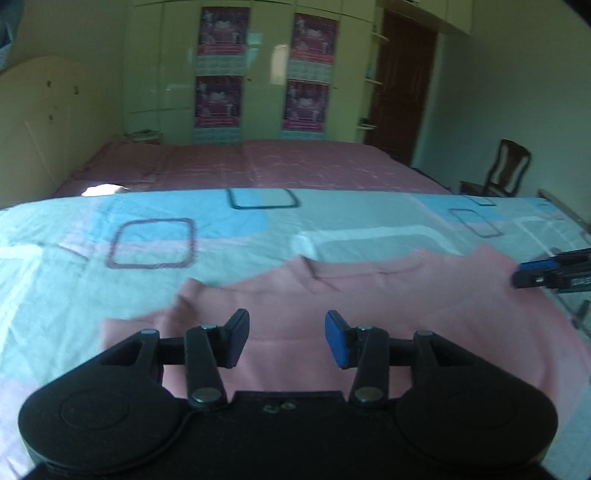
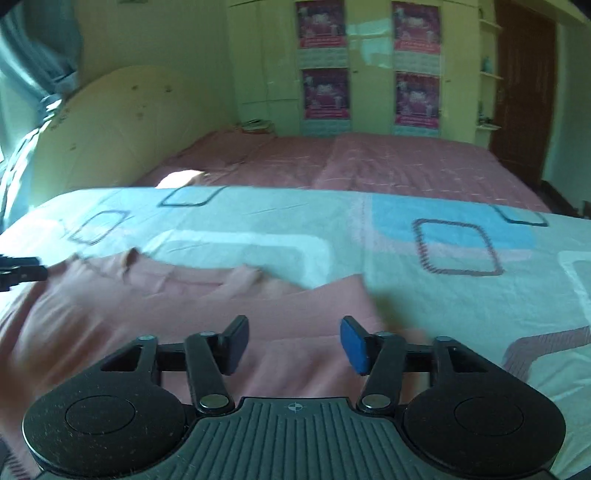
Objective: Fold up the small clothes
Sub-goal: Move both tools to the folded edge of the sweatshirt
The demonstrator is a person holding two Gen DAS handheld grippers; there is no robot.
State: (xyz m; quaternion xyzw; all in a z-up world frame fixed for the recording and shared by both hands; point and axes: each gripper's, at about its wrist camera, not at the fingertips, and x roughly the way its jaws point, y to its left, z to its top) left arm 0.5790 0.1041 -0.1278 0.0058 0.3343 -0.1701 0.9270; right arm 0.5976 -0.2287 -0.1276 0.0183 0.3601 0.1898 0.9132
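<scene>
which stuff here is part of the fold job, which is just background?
Job: pink shirt, left gripper, right gripper, both open above it; patterned sheet it lies on.

Background: pink bed, wardrobe, posters, chair, door, headboard.

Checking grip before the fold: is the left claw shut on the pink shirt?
No, the left claw is open above the pink shirt, gripping nothing.

Black left gripper (image 1: 287, 339), right gripper (image 2: 293, 343), blue pads, silver screws
</scene>
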